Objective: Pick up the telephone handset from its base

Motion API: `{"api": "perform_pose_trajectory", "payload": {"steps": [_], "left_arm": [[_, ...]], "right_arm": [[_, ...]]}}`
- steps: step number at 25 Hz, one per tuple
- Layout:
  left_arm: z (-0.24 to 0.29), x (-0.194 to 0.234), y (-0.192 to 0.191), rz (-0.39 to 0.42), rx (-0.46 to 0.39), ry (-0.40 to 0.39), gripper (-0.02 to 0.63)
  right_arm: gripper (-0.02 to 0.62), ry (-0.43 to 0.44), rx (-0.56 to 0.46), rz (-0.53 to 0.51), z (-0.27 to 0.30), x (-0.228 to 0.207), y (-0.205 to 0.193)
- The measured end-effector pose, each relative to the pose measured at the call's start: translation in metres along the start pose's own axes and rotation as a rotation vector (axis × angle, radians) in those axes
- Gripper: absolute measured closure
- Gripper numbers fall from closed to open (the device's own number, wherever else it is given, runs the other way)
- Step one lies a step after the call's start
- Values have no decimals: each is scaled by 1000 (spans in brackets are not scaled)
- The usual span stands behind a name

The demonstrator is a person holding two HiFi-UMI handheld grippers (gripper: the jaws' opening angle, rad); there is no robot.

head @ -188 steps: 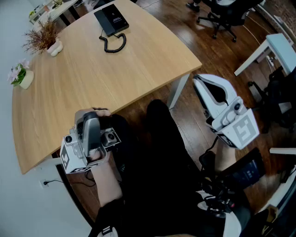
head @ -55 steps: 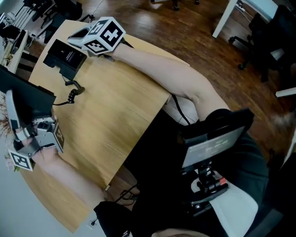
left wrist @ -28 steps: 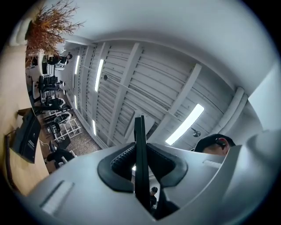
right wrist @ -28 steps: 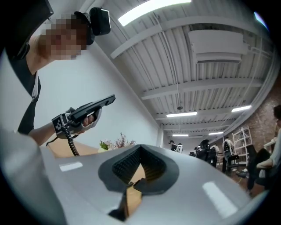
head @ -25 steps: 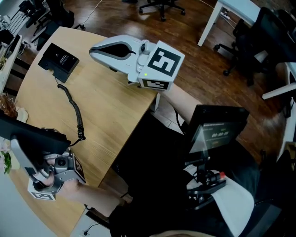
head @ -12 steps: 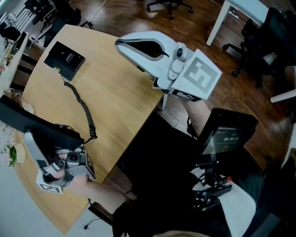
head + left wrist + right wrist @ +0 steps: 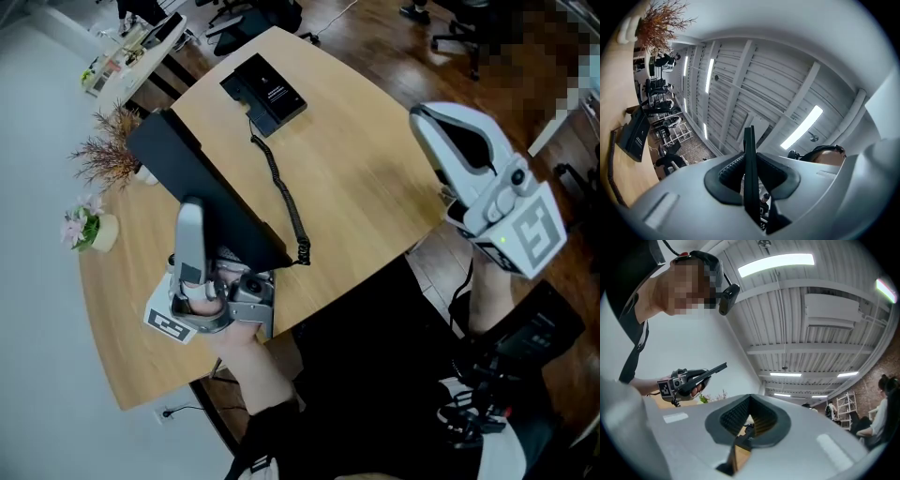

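Two things matter to me about the handset (image 7: 197, 187). It looks like a light, rigid bar of smooth black plastic, and it trails a coiled cord (image 7: 281, 192). I judge it stiff enough to pinch firmly without harm. It is probably slick on its flat faces, though, and the cord would tug it back towards the base (image 7: 265, 91) like a spring as it stretches. The best hold would be across the narrow thickness near the middle of its length, so neither end levers it out.

The handset is off the base and raised over the near part of the table (image 7: 375, 159), with the cord running back to the base at the far side. My left tongs (image 7: 750, 161) are closed part-way on it. In the left gripper view the ribbed pads press on both sides of the thin black edge. From the head view the hold looks nearer the cord end than the centre, so the long free end could swing if I tilt it.

My right tongs (image 7: 749, 408) hang off the table's right edge, well away from the phone. Their jaws are pressed together and hold nothing.
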State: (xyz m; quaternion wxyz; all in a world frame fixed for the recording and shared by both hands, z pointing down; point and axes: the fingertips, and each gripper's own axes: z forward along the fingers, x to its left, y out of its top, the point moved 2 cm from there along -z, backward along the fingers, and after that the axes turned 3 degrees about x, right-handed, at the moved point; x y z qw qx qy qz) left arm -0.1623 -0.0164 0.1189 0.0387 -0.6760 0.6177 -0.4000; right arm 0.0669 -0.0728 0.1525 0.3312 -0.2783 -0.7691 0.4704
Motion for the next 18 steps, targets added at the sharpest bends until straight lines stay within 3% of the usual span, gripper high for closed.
{"api": "perform_pose_trajectory", "payload": {"steps": [18], "left_arm": [[2,-2,-2,11,20,7,526]], "right_arm": [[592,14,-31,-47,-2,8,13]]}}
